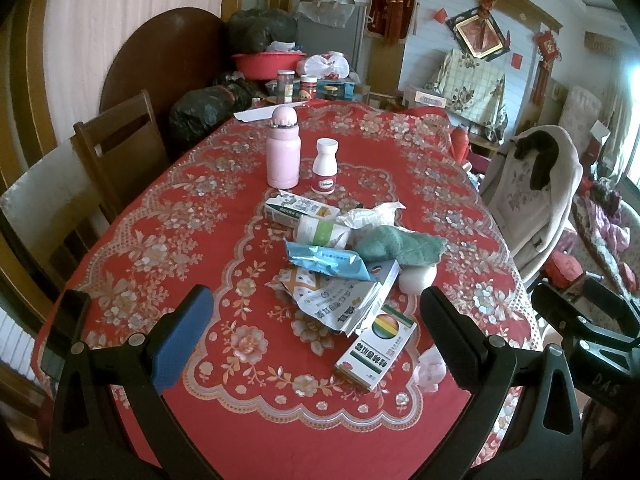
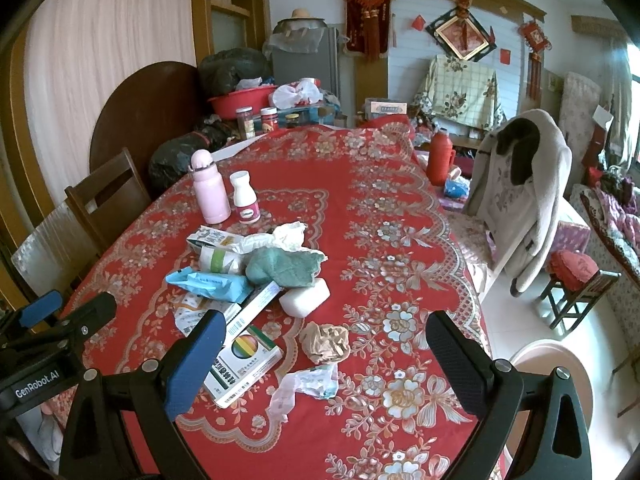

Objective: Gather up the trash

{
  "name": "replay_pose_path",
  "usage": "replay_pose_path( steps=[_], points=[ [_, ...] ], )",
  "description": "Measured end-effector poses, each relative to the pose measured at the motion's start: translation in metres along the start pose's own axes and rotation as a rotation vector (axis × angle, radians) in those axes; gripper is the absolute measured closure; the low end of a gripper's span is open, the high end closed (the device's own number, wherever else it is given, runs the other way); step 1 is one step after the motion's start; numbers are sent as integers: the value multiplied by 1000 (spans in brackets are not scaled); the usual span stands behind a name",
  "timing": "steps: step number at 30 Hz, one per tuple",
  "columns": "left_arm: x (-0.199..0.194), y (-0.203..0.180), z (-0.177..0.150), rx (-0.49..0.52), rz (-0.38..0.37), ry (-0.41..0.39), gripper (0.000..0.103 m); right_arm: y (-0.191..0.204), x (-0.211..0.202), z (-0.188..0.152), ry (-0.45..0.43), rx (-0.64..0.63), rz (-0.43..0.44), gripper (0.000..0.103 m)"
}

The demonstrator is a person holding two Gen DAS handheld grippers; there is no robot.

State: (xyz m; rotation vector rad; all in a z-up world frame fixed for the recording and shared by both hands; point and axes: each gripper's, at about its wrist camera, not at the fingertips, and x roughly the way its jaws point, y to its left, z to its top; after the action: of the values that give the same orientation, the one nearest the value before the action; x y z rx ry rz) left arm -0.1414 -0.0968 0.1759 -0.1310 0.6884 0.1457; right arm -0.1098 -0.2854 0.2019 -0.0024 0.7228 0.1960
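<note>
Crumpled brown paper and torn wrapper lie on the surface nearest the right gripper; both grippers hover empty, jaws spread, so collection awaits the first pinch.

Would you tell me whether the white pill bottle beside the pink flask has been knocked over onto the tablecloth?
No, the white pill bottle stands upright with its cap on top, just right of the pink flask.

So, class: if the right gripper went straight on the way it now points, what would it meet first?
Probably the crumpled brown paper: it lies on the red tablecloth between the open right gripper fingers, nearest the centre line. The torn plastic wrapper lies lower and closer, so depth is uncertain.
</note>
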Motion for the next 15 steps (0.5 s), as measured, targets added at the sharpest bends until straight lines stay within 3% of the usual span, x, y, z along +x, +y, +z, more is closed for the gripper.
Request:
replay_pose_path(
  steps=[6,15],
  points=[
    [13,-4,-4,1,-7,33,1,-5,11,-1,28,1,-1,4],
    [32,23,0,6,-13,94,1,-11,37,-1,117,-1,4,4]
  ],
)
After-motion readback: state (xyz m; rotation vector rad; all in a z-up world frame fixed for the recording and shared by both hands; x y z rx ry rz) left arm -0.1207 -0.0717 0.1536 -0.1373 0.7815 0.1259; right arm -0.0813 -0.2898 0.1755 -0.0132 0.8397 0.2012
